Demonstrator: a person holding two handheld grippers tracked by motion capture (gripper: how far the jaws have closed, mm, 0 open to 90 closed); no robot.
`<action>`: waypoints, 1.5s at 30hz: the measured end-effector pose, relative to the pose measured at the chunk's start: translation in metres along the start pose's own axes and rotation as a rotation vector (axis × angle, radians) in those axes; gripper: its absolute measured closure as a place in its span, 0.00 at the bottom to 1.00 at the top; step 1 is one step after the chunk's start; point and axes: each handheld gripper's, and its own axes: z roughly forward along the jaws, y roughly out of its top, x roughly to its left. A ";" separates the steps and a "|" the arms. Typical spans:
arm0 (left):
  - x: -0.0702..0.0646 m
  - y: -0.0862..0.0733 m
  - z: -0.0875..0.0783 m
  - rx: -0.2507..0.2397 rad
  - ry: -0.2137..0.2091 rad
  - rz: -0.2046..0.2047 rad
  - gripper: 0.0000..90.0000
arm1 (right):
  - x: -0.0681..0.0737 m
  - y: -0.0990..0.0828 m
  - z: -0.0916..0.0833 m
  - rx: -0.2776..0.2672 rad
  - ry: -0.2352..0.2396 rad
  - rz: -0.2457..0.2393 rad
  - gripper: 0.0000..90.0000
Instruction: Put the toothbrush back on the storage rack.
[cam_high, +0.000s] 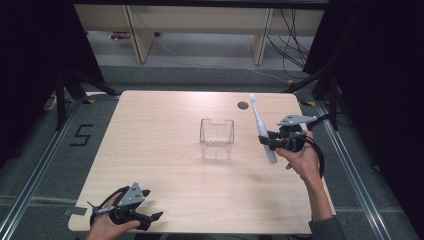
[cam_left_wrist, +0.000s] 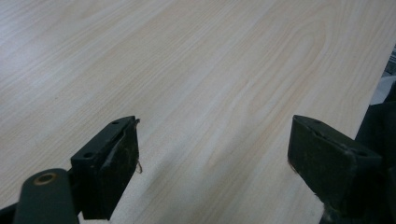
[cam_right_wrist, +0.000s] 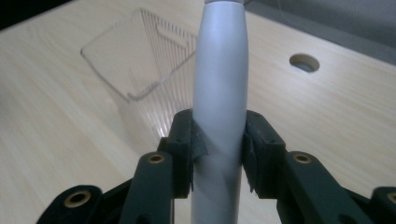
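Note:
A white electric toothbrush (cam_high: 262, 131) is clamped in my right gripper (cam_high: 267, 141), held above the right side of the table with its head pointing up and away. In the right gripper view its pale handle (cam_right_wrist: 219, 107) stands upright with both black pads pressed on it. A clear plastic box (cam_high: 217, 138) stands open-topped at the table's middle, to the left of the toothbrush; it also shows as the clear box (cam_right_wrist: 140, 70) beyond the jaws. My left gripper (cam_high: 152, 220) rests at the front left corner, jaws wide apart over bare wood (cam_left_wrist: 212, 154).
The light wooden table (cam_high: 160, 165) has a round cable hole (cam_high: 243, 105) near its back edge, right of centre. Black frames and dark curtains flank both sides, and wooden furniture legs and cables lie on the floor beyond.

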 end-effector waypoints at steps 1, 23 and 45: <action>0.001 0.000 0.000 0.003 0.001 0.005 0.18 | 0.000 0.001 0.003 -0.023 -0.002 0.015 0.74; 0.000 0.001 -0.001 -0.009 0.005 0.003 0.18 | 0.012 0.038 0.045 -0.151 0.091 -0.039 0.74; 0.001 0.000 -0.001 -0.003 0.004 0.007 0.18 | 0.035 0.080 0.064 -0.184 0.146 -0.075 0.74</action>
